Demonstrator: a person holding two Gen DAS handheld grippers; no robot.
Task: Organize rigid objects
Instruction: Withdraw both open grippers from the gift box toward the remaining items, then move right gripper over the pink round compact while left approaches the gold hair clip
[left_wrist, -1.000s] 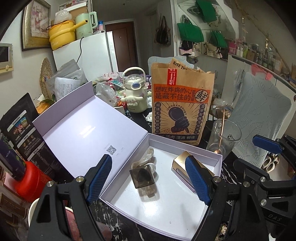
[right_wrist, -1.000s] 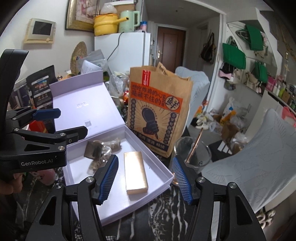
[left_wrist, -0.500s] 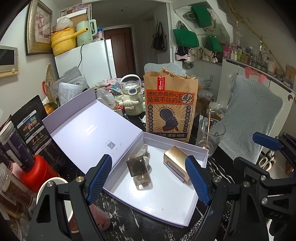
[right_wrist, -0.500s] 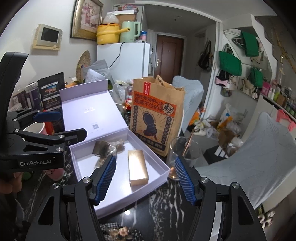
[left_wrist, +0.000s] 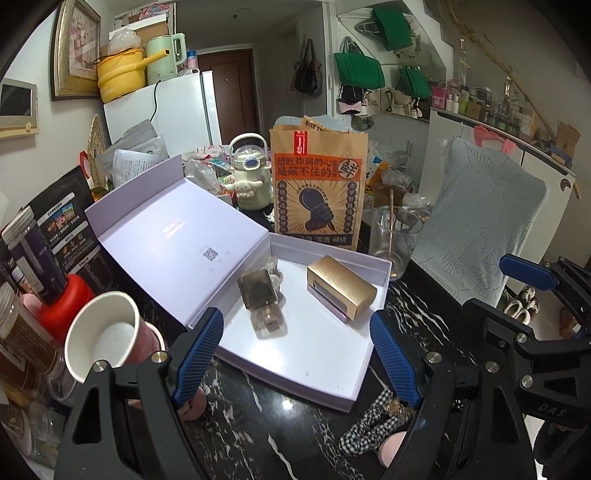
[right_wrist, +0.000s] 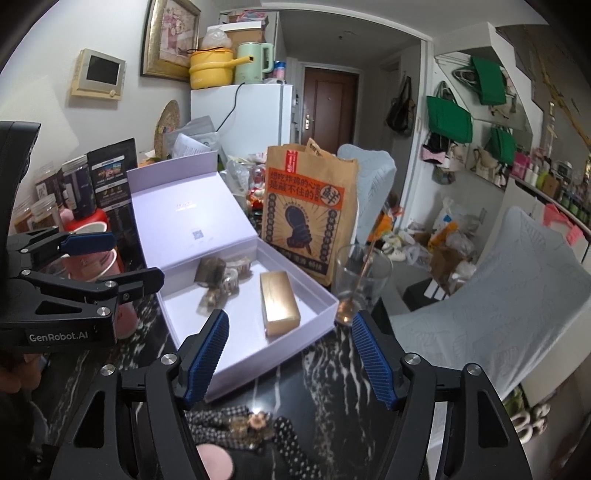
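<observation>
Item: gold rectangular metallic box (left_wrist: 341, 287), lying in open lilac cardboard gift box (left_wrist: 384, 280), 2 o'clock of dark glass bottle (left_wrist: 258, 291). Likely rigid, light, slick; grip long sides. Left gripper (left_wrist: 297, 356), right gripper (right_wrist: 290, 360): jaws released, empty.

The open lilac box (left_wrist: 314, 354) (right_wrist: 236, 354) is seen from close above its near edge by both wrist views, the left one from its left-front and the right one from its right-front, and the paper bag (left_wrist: 319, 192) (right_wrist: 306, 218) behind the box is shared.
</observation>
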